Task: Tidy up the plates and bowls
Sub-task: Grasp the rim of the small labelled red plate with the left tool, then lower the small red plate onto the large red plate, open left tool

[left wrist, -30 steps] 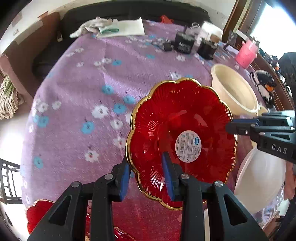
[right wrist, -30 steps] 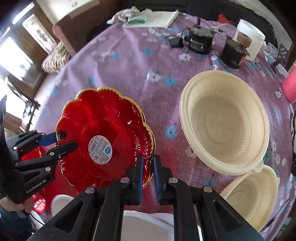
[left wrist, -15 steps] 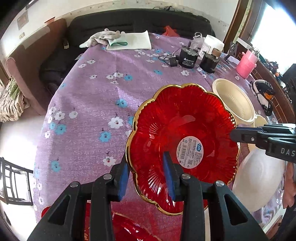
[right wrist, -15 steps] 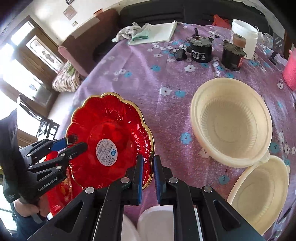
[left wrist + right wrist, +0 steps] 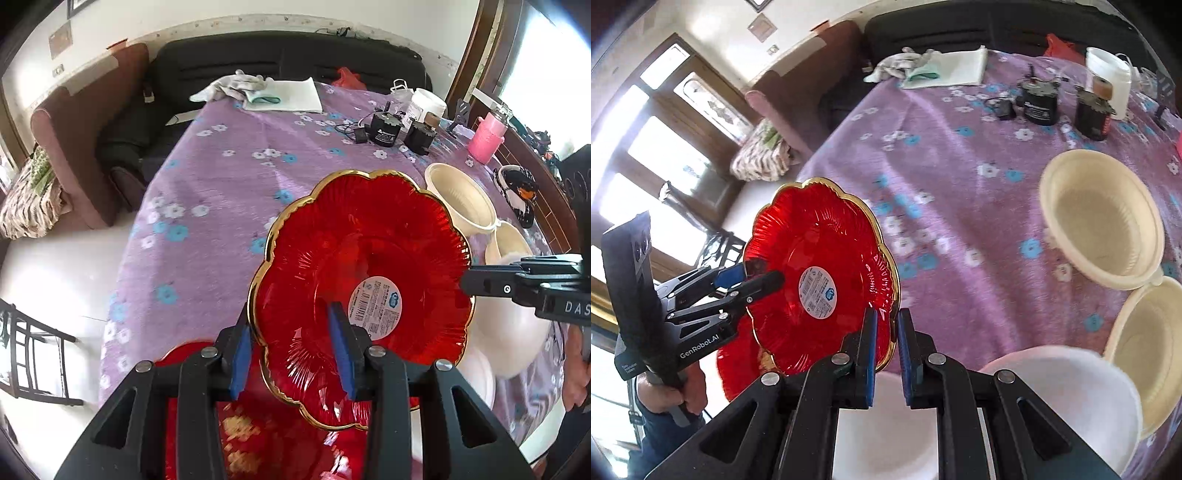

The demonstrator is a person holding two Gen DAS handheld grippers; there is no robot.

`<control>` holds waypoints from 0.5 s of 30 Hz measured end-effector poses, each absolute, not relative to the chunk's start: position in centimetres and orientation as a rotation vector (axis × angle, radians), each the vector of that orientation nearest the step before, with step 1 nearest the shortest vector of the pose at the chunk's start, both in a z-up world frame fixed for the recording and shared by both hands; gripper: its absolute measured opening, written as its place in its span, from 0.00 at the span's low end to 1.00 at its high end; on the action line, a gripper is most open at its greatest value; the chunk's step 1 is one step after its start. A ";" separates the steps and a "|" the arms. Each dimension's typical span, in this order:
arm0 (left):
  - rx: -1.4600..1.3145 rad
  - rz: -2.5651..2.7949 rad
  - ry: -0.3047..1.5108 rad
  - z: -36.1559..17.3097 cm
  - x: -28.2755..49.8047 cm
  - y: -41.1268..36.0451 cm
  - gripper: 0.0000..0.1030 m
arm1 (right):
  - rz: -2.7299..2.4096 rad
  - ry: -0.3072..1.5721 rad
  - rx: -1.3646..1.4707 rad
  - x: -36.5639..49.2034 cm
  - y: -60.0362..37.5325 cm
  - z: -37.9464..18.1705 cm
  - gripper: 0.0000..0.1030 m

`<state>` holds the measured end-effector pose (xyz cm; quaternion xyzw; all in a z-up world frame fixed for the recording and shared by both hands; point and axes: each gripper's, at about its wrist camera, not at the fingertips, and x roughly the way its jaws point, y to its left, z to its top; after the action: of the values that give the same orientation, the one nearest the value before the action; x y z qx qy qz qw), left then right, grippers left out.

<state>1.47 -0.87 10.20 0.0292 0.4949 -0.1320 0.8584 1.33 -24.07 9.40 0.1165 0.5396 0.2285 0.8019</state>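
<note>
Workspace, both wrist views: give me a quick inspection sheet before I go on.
Surface: purple flowered tablecloth.
Job's things: red plate lifted, tilted; two cream bowls side by side; white bowls near edge; another red plate below.
Clutter: two black motors, white tub, pink cup, cloths.
Grippers: right tool clamps plate rim; left tool opening, rim between jaws.
Cables: wire by motors.
Surroundings: sofa, window.

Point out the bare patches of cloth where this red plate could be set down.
Widest bare cloth: between red plate and folded towel. Smaller patch between cream bowl and black motors. Crowded by the bowls.
</note>
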 end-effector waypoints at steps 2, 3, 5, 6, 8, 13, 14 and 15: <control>0.062 -0.269 1.036 10.3 0.6 0.0 0.37 | 0.511 1.157 0.254 0.8 -23.2 9.4 0.12; 0.058 -0.264 1.035 10.4 0.1 0.6 0.37 | 0.522 1.159 0.252 0.6 -22.7 9.4 0.12; 0.051 -0.253 1.033 10.5 -1.0 1.9 0.37 | 0.545 1.166 0.245 0.0 -21.5 9.3 0.12; 0.051 -0.246 1.032 10.5 -1.5 2.4 0.37 | 0.556 1.168 0.240 -0.2 -21.0 9.2 0.12; 0.054 -0.229 1.038 10.2 -2.5 3.7 0.37 | 0.584 1.177 0.219 -0.9 -19.6 9.1 0.12; 0.040 -0.181 1.083 8.3 -4.7 6.7 0.38 | 0.639 1.203 0.163 -2.4 -16.1 8.2 0.14; 0.035 -0.176 1.094 7.8 -5.0 7.2 0.38 | 0.647 1.210 0.149 -2.6 -15.6 7.8 0.14; 0.028 -0.172 1.103 7.4 -5.4 7.7 0.38 | 0.651 1.215 0.136 -2.8 -15.1 7.5 0.14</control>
<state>-5.37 7.67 7.36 0.0133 0.5231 -0.0814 0.8483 -2.78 -15.05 7.47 0.0626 0.5601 0.3002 0.7696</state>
